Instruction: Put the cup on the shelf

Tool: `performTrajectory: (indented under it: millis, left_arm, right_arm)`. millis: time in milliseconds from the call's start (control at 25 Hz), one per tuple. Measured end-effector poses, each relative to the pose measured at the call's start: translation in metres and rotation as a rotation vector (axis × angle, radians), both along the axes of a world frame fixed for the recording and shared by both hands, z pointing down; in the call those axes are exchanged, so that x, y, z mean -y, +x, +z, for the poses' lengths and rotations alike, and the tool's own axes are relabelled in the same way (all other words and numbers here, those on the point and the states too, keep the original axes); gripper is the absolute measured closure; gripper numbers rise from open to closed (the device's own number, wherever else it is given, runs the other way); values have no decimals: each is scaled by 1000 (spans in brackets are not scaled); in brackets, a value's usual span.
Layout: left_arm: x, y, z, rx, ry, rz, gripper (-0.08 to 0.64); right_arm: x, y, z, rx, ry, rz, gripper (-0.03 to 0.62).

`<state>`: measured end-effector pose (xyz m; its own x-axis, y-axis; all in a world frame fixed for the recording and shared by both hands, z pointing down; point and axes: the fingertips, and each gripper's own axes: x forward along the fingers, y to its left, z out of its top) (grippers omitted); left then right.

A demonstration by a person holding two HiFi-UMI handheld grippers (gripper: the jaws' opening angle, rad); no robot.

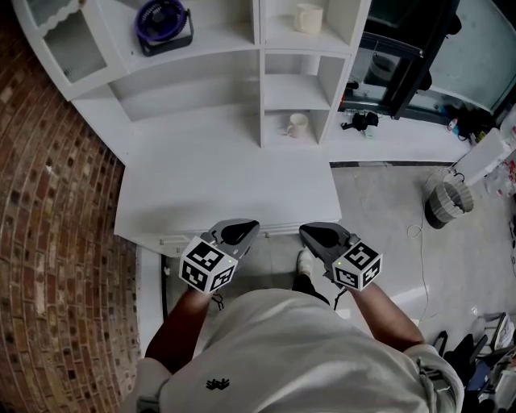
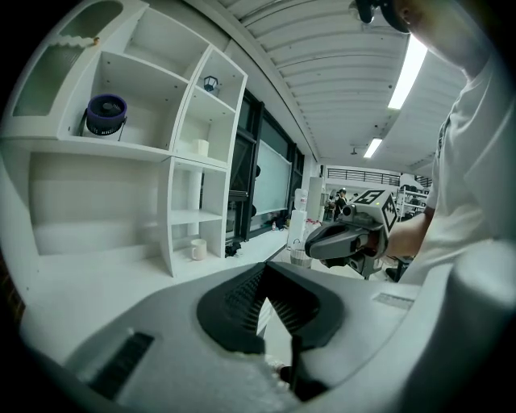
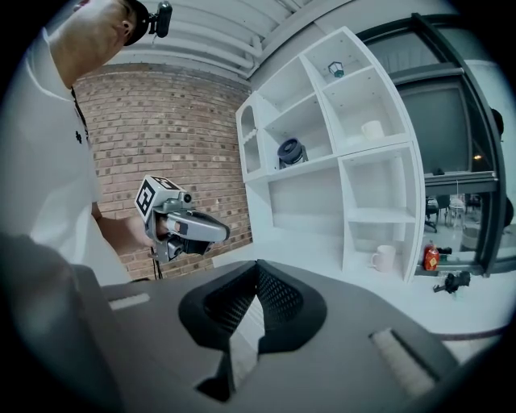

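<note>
- Both sets of jaws are closed tight with nothing in them. The left gripper point(image 1: 240, 231) and right gripper point(image 1: 316, 235) hover at the near edge of the surface point(image 1: 226, 185).
- The cup point(image 1: 297, 125) stands upright in the low right compartment of the shelf unit point(image 1: 260, 89), well apart from both grippers.
- Risk: reaching in with closed jaws would likely shove the cup into the back wall or tip it. Open them first.
- Risk: the compartment is narrow, so its side walls and the board above could clip a gripper or the cup on the way out.
- Risk: a second cup point(image 1: 308, 18) already sits on an upper shelf. Placing too close could knock it off.
</note>
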<state>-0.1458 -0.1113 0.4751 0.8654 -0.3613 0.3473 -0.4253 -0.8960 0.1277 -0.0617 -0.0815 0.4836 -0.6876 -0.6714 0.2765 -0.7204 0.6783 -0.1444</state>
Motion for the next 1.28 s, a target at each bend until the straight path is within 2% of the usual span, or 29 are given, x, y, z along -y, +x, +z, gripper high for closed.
performTrajectory:
  millis: [1280]
  left_arm:
    - [-28,10,21,13,-42,38,554]
  right_arm:
    - [-14,3,8,-19,-10,-9,581]
